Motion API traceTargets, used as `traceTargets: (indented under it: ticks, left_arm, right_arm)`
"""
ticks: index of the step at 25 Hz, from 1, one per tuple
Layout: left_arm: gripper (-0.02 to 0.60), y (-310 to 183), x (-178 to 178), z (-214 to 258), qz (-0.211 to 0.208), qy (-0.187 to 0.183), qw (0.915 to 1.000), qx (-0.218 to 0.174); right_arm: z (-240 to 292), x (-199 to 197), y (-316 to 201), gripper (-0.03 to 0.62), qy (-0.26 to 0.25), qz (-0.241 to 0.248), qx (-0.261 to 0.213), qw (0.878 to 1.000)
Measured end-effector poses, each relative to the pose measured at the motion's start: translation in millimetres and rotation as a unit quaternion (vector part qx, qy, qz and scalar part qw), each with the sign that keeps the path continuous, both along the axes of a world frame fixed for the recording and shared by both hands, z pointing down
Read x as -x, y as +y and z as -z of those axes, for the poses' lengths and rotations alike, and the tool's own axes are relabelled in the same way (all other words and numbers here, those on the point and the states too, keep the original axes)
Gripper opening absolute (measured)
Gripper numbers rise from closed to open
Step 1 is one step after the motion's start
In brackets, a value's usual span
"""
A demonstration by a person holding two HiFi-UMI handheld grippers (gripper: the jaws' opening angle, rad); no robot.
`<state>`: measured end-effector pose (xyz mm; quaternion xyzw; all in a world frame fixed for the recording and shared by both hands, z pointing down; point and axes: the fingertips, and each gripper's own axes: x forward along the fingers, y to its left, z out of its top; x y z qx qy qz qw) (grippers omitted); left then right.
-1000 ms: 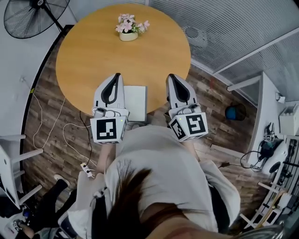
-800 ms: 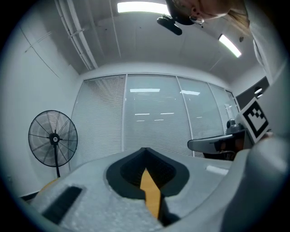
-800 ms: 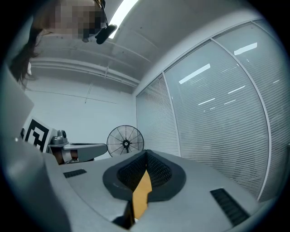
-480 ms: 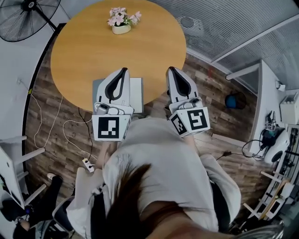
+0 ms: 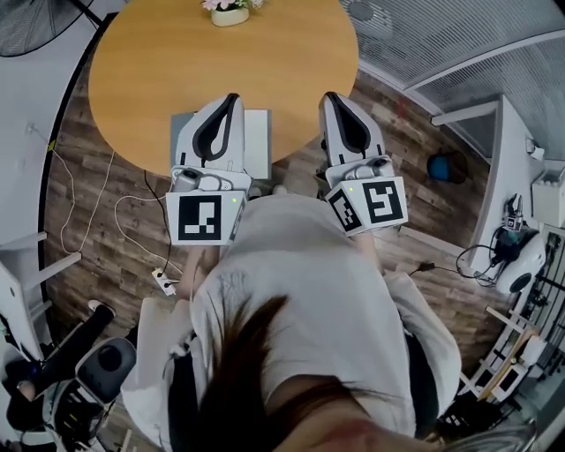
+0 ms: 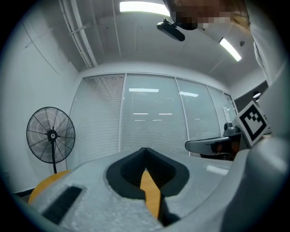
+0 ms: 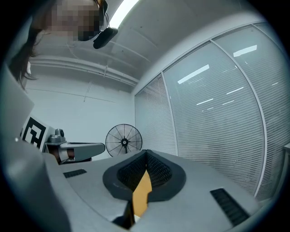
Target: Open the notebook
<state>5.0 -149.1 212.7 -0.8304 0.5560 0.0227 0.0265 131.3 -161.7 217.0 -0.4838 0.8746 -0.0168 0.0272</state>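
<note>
A closed pale grey notebook (image 5: 258, 141) lies flat at the near edge of the round wooden table (image 5: 221, 71). My left gripper (image 5: 232, 97) hangs level above it and hides its middle, so the cover shows on both sides of the jaws. In the left gripper view, the left gripper (image 6: 145, 150) has its jaws shut with nothing between them. My right gripper (image 5: 331, 95) is to the right of the notebook, over the table's right rim. The right gripper (image 7: 146, 153) has its jaws together and empty in the right gripper view.
A small pot of pink flowers (image 5: 228, 11) stands at the table's far side. A standing fan (image 5: 31, 26) is on the floor to the left, and also shows as the fan (image 6: 50, 135) ahead of my left gripper. White cables and a power strip (image 5: 162, 281) lie on the wooden floor.
My left gripper has shifted left, from beside the notebook to over it. The table and flowers have slid up the head view. The right gripper kept its place.
</note>
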Motion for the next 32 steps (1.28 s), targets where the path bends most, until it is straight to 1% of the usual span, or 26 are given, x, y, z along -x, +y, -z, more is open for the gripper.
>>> traceTargets:
  ticks: [8, 11, 17, 23, 32]
  left_arm:
    - [0.015, 7.8, 6.6, -4.9, 0.002, 0.001, 1.0, 0.004]
    - [0.015, 9.6, 5.4, -6.6, 0.003, 0.001, 1.0, 0.007]
    - [0.015, 20.4, 1.4, -10.2, 0.003, 0.006, 0.9998, 0.018]
    - [0.017, 20.9, 10.5, -11.3, 0.006, 0.005, 0.9999, 0.012]
    - [0.015, 20.0, 14.9, -14.0, 0.008, 0.004, 0.9998, 0.019]
  right_arm:
    - [-3.3, 10.0, 8.6, 0.002, 0.004, 0.009, 0.006, 1.0]
    - [-4.7, 8.5, 10.3, 0.0, 0.0, 0.012, 0.011, 1.0]
    - [-4.9, 5.8, 20.3, 0.0, 0.009, 0.015, 0.005, 1.0]
    - [-6.4, 14.4, 21.2, 0.0, 0.01, 0.017, 0.007, 1.0]
    - [-6.5, 18.7, 18.9, 0.0, 0.012, 0.019, 0.007, 1.0]
